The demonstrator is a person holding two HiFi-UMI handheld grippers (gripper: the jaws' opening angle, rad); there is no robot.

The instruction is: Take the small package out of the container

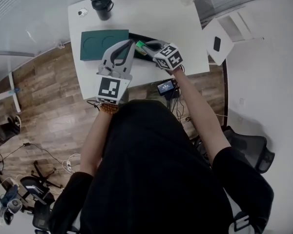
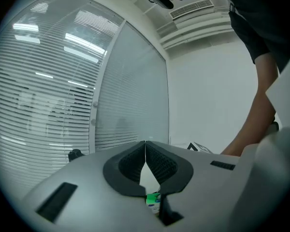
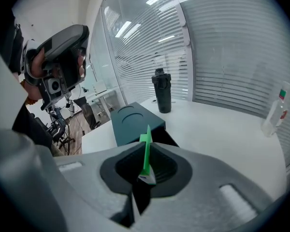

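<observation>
Holding a thin, flat, bright-green small package [image 3: 145, 149] edge-on, the right tool [image 3: 146, 154] is clenched on it, with the pads pressing both faces. The dark green box-shaped container [image 3: 135, 122] lies just beyond this tool's tips on the white bench [image 1: 178, 23], and the package appears lifted clear of its black open part.

The left tool [image 2: 145, 146] is clenched on nothing, its pads meeting at the tips. It sits close beside the right tool, and a scrap of green and white shows past its pad bases — most likely the same package, not gripped.

Risks, judged:
- Only a narrow strip of the package sits between the pads, so a quick swing or wrist roll could let it pivot or slide out.
- The left tool is near enough that a careless move could knock the free edge.
- A drop would likely land it back in the container.
- The black tumbler [image 3: 163, 92], well ahead of the right tool, seems out of harm's way.

Package appearance: it stands upright like a blade, unbent, with its top edge projecting past the tips. The faces are plain green, with a white printed corner low down — print too small to read.
</observation>
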